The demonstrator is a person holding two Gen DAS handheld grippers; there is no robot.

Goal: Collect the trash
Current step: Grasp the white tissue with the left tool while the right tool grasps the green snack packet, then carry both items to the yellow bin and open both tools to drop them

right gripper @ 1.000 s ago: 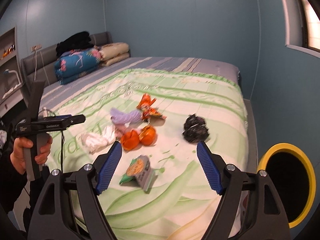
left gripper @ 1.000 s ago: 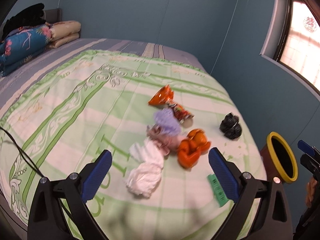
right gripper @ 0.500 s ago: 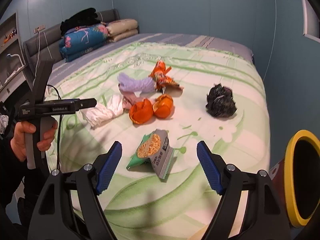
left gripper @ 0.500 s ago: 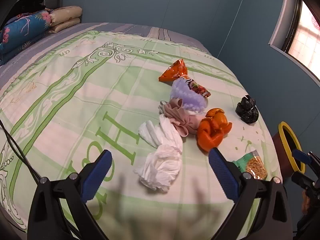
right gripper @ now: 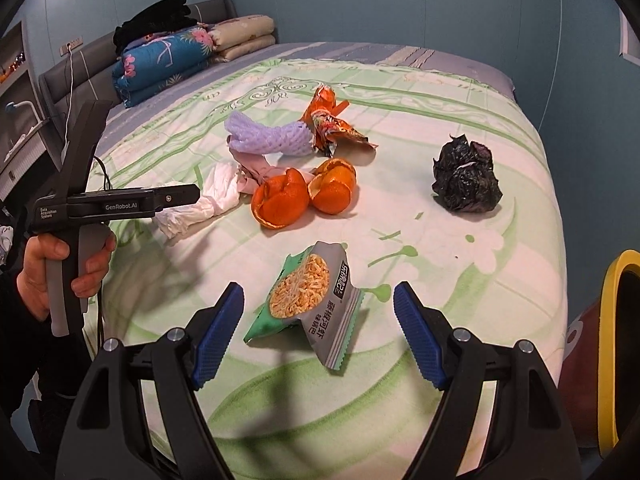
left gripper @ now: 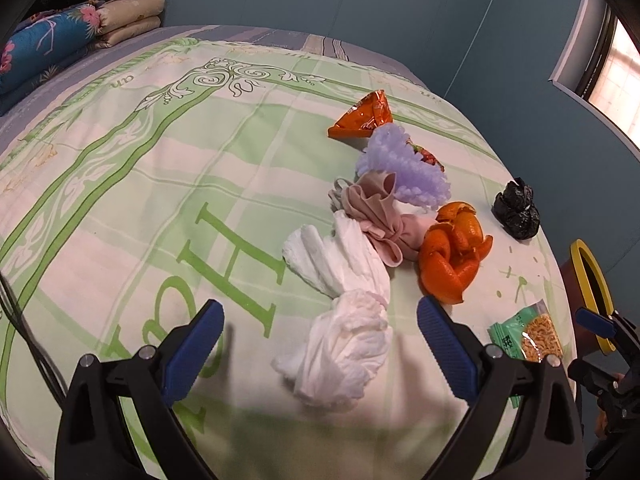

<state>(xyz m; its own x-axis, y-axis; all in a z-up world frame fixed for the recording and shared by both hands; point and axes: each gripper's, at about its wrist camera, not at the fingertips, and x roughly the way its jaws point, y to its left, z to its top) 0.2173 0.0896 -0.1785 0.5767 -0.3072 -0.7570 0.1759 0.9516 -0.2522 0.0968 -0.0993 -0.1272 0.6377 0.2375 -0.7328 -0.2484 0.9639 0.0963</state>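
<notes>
Trash lies scattered on a green-and-white bedspread. My left gripper is open, its blue pads either side of a crumpled white tissue, a little above it. Beyond the tissue lie a pink cloth scrap, purple foam netting, orange peel and an orange snack wrapper. My right gripper is open too, hovering over a green and grey noodle snack packet. A crumpled black bag sits farther right. Orange peel lies beyond the packet.
A bin with a yellow rim stands off the bed's right edge. Folded quilts and pillows are stacked at the headboard. A person's hand holds the left gripper's handle at the left of the right wrist view, with a cable trailing.
Both grippers have come down and closer to the bed. The tissue now sits between the left pads and the snack packet between the right pads. Both stayed open.
</notes>
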